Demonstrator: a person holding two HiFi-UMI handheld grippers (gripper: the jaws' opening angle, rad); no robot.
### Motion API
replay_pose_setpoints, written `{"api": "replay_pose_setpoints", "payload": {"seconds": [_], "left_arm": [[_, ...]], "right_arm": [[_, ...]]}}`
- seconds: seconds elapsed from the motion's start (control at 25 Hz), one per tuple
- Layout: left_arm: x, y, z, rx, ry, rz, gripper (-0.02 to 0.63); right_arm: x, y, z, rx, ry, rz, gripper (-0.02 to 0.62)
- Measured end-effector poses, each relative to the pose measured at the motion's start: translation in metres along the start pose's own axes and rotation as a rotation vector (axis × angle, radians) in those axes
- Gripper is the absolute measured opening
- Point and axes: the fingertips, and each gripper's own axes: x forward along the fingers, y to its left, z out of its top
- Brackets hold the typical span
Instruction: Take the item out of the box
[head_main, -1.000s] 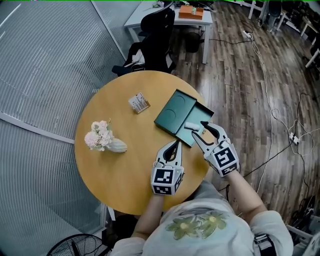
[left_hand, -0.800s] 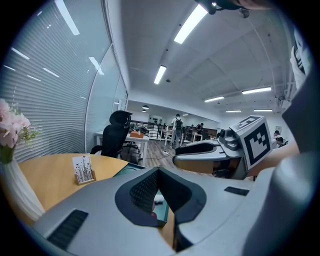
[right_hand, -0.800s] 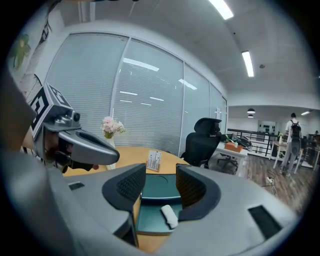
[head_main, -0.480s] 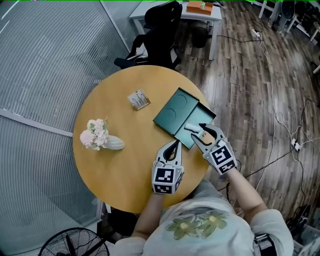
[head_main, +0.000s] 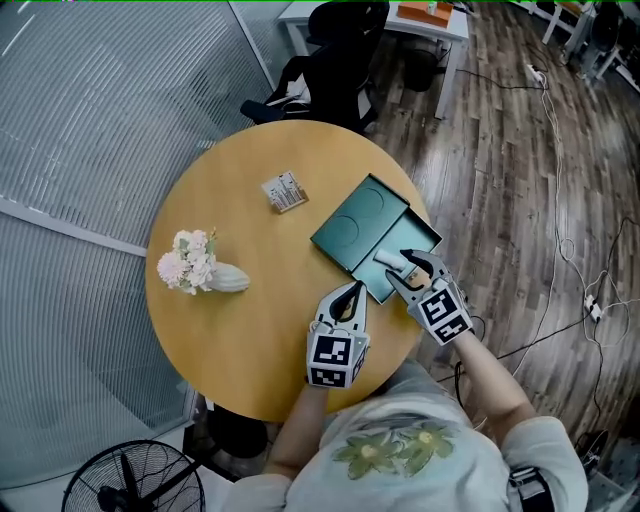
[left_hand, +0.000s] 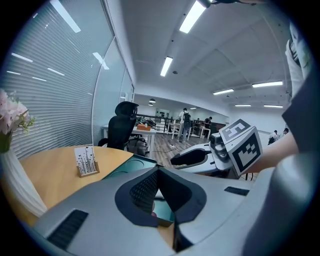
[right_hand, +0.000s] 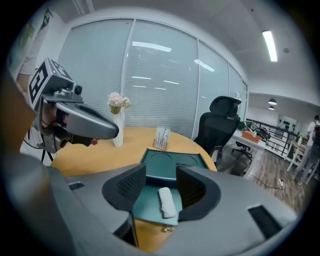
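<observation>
A dark green box (head_main: 356, 227) lies on the round wooden table (head_main: 240, 330), its tray (head_main: 421, 238) slid out to the right. A white rolled item (head_main: 388, 258) rests in the tray. My right gripper (head_main: 400, 268) stands open at the tray's near end. In the right gripper view the roll (right_hand: 167, 202) lies between the two jaws, touching neither. My left gripper (head_main: 351, 292) is shut, with nothing in it, just left of the tray's near corner. In the left gripper view its jaws (left_hand: 157, 172) meet over the box edge (left_hand: 125, 167), with the right gripper (left_hand: 192, 159) beyond.
A white vase of pink flowers (head_main: 200, 270) lies at the table's left. A small card holder (head_main: 284, 191) stands behind the box. A black office chair (head_main: 330, 60) is past the far edge and a fan (head_main: 130, 480) on the floor near left.
The right gripper has moved in over the tray's near end and its jaws have narrowed around the white roll. The left gripper has stayed where it was.
</observation>
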Motion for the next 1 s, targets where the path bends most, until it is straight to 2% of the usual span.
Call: {"api": "replay_pose_setpoints", "payload": {"seconds": [0.48, 0.8, 1.0], "left_arm": [[0.017, 0.011, -0.009, -0.028, 0.019, 0.041, 0.002], [0.023, 0.024, -0.012, -0.047, 0.024, 0.065, 0.002], [0.027, 0.028, -0.015, -0.049, 0.036, 0.073, 0.002]], "right_arm": [[0.041, -0.006, -0.041, -0.086, 0.136, 0.111, 0.196], [0.066, -0.011, -0.072, -0.161, 0.287, 0.155, 0.196], [0.077, -0.016, -0.092, -0.166, 0.376, 0.171, 0.196]]}}
